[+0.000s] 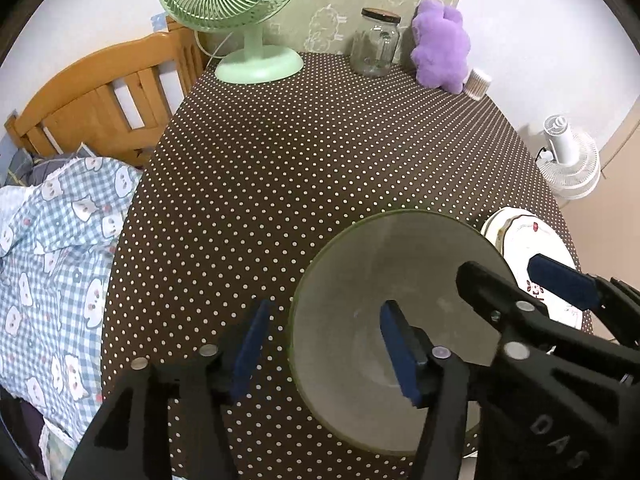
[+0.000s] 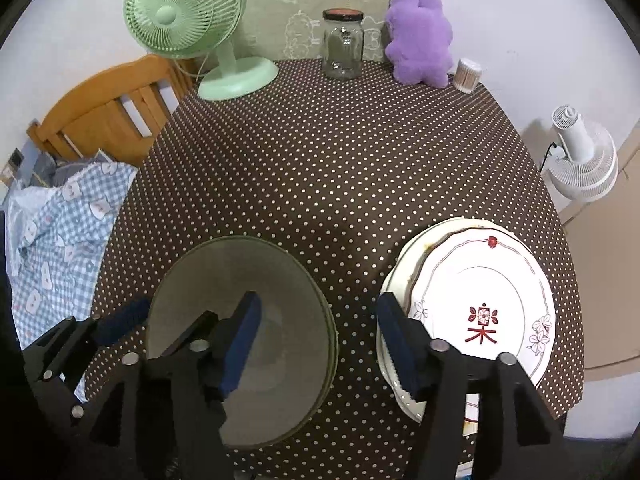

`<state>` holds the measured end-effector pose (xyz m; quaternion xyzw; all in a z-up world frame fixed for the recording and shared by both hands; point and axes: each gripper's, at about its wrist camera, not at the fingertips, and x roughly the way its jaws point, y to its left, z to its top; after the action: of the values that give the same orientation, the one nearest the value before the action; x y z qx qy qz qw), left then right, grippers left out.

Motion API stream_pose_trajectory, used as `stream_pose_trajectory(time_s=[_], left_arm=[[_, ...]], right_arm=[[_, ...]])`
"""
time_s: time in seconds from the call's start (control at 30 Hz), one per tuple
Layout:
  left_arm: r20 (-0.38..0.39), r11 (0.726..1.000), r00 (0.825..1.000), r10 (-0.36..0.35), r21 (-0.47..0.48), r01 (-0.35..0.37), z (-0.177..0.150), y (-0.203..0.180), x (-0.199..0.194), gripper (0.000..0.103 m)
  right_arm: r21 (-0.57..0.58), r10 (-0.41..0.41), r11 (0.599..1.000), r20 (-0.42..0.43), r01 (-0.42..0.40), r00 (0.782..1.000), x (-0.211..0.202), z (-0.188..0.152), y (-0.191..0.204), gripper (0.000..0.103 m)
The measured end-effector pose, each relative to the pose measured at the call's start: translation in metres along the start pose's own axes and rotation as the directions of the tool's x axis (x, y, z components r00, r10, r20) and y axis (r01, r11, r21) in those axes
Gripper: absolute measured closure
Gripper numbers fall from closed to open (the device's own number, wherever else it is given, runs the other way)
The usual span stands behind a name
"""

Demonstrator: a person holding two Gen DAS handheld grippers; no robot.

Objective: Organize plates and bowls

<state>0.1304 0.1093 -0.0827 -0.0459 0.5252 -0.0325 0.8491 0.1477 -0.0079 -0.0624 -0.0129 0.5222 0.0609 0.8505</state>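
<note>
Right gripper [image 1: 500,280] arm reads "DAS", perhaps cut off.

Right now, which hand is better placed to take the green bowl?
Left. The left gripper is open and straddles the near rim of the green bowl, one pad inside. The right gripper is open between the bowl and the plate stack.
</note>
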Motion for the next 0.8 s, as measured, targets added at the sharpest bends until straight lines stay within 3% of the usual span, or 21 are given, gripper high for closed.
stream_pose_trajectory(time_s=[0.13,0.2,0.3,0.57,0.8], left_arm=[[0.007,1.0,1.0,-0.024,0.001,0.024,-0.002,0.005,-0.002,0.029],[0.009,1.0,1.0,-0.029,0.0,0.029,-0.002,0.007,-0.002,0.025],[0.0,0.999,0.999,-0.042,-0.001,0.042,-0.003,0.009,0.002,0.023],[-0.047,0.999,0.998,-0.05,0.012,0.05,-0.001,0.001,0.015,0.023],[-0.049,1.0,0.999,-0.005,0.013,0.005,0.002,-0.002,0.021,0.025]], right_arm=[[0.009,0.058,0.998,0.027,-0.058,0.998,-0.004,-0.005,-0.009,0.03],[0.015,0.067,0.998,0.043,-0.068,0.997,-0.007,-0.009,-0.013,0.02],[0.027,0.089,0.996,0.059,-0.09,0.994,-0.009,-0.015,-0.019,0.014],[0.132,0.142,0.981,0.025,-0.144,0.99,0.009,-0.02,-0.047,0.013],[0.173,0.209,0.964,-0.023,-0.202,0.978,0.029,-0.017,-0.053,0.014]])
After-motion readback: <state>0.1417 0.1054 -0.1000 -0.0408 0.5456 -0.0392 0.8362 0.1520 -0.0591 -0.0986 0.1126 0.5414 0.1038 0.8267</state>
